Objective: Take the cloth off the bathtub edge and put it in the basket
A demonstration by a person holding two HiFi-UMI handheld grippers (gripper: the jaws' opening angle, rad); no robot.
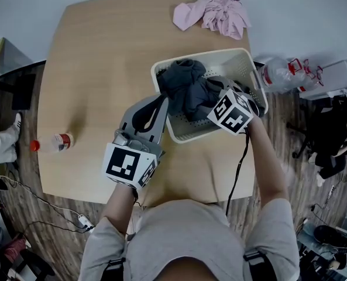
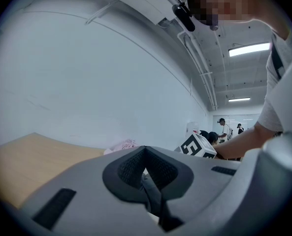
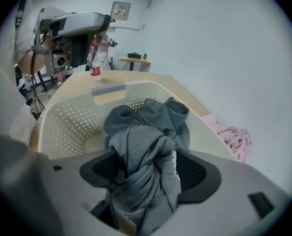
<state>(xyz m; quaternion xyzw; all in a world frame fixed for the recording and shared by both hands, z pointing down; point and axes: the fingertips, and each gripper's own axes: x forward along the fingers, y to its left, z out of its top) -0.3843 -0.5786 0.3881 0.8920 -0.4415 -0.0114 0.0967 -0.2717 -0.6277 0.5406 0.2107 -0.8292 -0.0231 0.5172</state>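
Shows a white perforated basket (image 1: 234,60) standing on a light wooden bench (image 1: 91,69), on the half nearest the person. Shows the right claw (image 3: 146,168) reaching into the basket from the person's side, spread wide, with the dark grey cloth (image 3: 146,141) bunched between its pads. Leaves a sliver of basket wall visible between the cloth and one pad, so the cloth is not pinched. Places the bulk of the cloth inside the basket, heaped high, with its top fold about level with the rim. Shows the left claw (image 2: 146,166) at the basket's left rim, over the bench, pressed together, with no held thing to make out. Marks a pink cloth (image 1: 214,13) crumpled on the bench beyond the basket's far rim and apart from it. Marks a small bottle (image 1: 53,143) with a red cap, lying on its side well to the left of the basket.
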